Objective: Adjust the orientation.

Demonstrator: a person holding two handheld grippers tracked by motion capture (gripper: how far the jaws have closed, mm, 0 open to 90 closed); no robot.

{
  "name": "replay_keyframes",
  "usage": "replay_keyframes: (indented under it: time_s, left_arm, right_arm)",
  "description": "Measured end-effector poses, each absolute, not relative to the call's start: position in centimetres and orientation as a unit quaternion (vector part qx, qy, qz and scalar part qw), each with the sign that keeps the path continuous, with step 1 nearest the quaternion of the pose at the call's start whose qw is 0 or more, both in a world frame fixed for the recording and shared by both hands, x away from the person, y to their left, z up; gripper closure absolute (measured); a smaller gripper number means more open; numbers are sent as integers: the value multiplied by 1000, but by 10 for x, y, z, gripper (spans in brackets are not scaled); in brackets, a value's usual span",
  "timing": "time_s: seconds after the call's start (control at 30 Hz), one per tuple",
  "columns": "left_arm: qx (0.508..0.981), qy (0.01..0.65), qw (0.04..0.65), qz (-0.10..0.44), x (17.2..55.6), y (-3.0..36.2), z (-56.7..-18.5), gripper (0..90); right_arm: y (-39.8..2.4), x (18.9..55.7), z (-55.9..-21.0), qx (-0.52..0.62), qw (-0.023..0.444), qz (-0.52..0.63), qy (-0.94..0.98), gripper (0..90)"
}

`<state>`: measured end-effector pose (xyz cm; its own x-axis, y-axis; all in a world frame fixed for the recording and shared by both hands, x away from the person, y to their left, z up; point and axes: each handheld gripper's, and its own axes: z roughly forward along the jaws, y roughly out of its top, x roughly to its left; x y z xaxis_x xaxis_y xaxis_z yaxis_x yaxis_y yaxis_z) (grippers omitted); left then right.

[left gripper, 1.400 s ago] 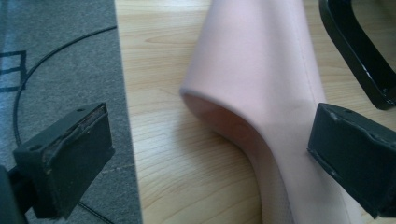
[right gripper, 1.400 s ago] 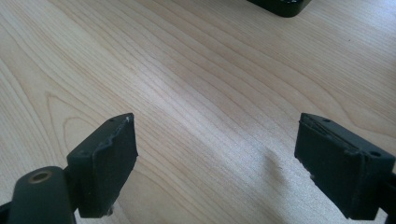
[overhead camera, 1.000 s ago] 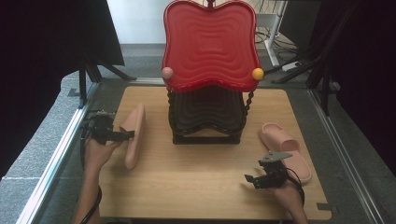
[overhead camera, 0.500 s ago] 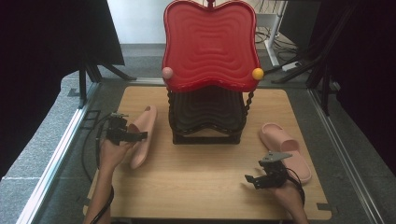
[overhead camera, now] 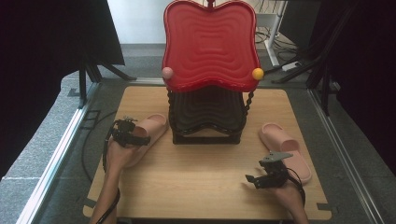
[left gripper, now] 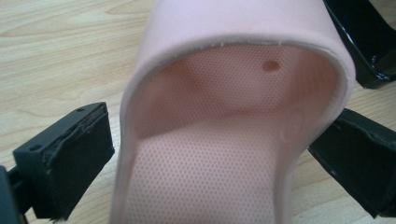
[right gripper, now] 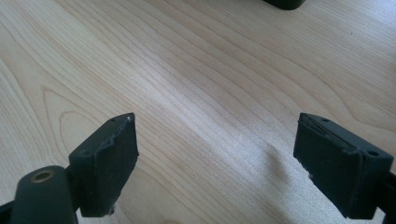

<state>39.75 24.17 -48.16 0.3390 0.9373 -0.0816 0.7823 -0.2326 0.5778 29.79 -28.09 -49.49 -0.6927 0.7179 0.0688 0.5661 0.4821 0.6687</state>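
Note:
A pink slipper (overhead camera: 155, 125) lies on the wooden table (overhead camera: 196, 179), left of the rack, with its toe toward the rack's foot. My left gripper (overhead camera: 142, 137) is shut on it across its sides. In the left gripper view the slipper's strap and dotted insole (left gripper: 224, 154) sit between the two black jaws, and the right pad (left gripper: 355, 158) presses its wall. A second pink slipper (overhead camera: 285, 144) rests on the right side of the table. Just in front of it my right gripper (overhead camera: 252, 179) stands open over bare wood (right gripper: 215, 116), nothing between its jaws.
A black shoe rack (overhead camera: 208, 114) with a red wavy top shelf (overhead camera: 210, 46) stands at the table's back centre; its foot (left gripper: 359, 37) lies close to the held slipper's toe. Metal rails and grey floor flank the table. Cables run along the left edge.
My left gripper carried the slipper right and down toward the rack; the slipper went from tipped on its side to lying flat. The right gripper kept still.

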Motion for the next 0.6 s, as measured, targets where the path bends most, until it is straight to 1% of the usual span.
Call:
replay_keyframes:
  time_s: [0.1,0.33,0.4,0.43,0.47,0.53,0.57,0.6]
  left_arm:
    - [776,551,270,146,394,242,-479,0]
    - [788,522,286,155,373,243,-458,8]
    - [791,512,296,157,367,241,-454,35]
    - [792,508,302,155,365,240,-453,64]
    - [794,504,305,152,365,240,-452,64]
    - [796,496,311,152,365,236,-452,147]
    - [797,496,311,149,366,234,-452,153]
    - [799,494,311,146,367,232,-454,178]
  right_arm:
    - [-279,298,-496,373,112,340,856,137]
    - [-281,298,-495,376,110,344,853,139]
    - [-280,297,-494,373,111,346,854,140]
    - [-280,297,-494,371,111,347,854,139]
    - [-280,297,-494,371,111,347,854,139]
    - [-279,297,-494,367,111,345,857,138]
    - [-278,296,-494,366,112,343,858,134]
    - [-278,296,-494,365,114,343,858,133]
